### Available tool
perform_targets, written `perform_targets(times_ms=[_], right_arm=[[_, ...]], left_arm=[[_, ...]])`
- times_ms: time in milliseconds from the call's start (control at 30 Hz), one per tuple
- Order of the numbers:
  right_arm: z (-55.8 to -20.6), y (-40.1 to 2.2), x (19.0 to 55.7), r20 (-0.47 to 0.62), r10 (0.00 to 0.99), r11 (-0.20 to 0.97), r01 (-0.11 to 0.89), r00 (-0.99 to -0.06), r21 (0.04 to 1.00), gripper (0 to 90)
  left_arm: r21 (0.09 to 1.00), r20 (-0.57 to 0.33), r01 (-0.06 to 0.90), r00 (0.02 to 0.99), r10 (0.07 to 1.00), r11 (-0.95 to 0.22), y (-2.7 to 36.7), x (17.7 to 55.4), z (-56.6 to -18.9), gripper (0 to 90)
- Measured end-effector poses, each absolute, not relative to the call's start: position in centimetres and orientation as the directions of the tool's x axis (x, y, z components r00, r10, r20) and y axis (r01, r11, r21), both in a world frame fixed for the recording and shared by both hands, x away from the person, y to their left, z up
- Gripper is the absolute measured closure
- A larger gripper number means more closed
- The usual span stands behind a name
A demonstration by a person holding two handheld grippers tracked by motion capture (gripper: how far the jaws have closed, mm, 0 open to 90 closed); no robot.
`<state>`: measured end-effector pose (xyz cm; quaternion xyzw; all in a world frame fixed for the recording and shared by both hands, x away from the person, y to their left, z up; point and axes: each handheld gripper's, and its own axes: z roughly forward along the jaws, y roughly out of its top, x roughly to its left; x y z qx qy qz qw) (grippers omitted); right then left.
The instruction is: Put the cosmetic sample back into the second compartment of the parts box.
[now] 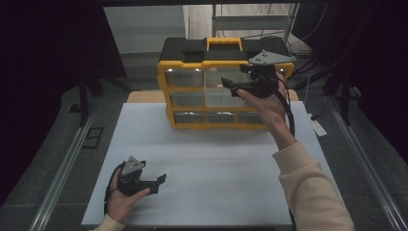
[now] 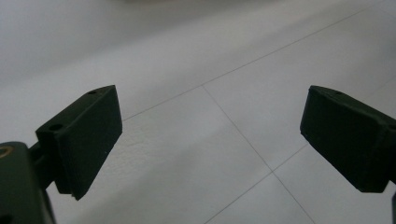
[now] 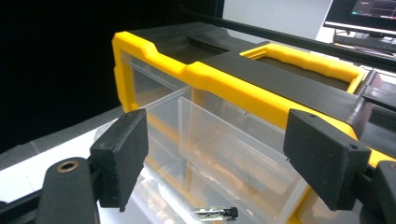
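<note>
A white tiled table surface (image 1: 202, 159) fills the centre of the high view; grey metal shelving (image 1: 250, 21) stands top centre (partly dark), a monitor (image 3: 364, 11) upper right.

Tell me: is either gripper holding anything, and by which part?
Nothing held. Left gripper is open over the table; right gripper is open in front of the clear drawer.

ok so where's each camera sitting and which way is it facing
High view: above the person's side, looking forward and down at the white table and yellow drawer organizer; both forearms, left claw and right claw show.
Left gripper view: on the left claw, facing bare table; its open jaws show.
Right gripper view: on the right claw, facing a pulled-out clear drawer; open jaws show.
Shared: the high and right gripper views both show the organizer.
</note>
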<state>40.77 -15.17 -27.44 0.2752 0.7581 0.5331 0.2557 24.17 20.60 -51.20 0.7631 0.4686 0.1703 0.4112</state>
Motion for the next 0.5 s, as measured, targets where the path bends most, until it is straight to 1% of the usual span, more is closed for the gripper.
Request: perform_targets(times_ms=[300, 500], right_arm=[[-28.3, -17.6, 38.3, -0.066, 0.661, 0.254, 0.139, -0.748, 0.957, 22.2], [-30.1, -19.4, 36.3, -0.052, 0.642, 0.253, 0.148, -0.765, 0.956, 22.0]], left_arm=[[0.790, -0.127, 0.574, 0.497, 0.858, -0.216, 20.6, 24.1, -51.1, 6.0], [0.793, -0.125, 0.570, 0.496, 0.859, -0.213, 20.7, 24.0, -51.0, 6.0]])
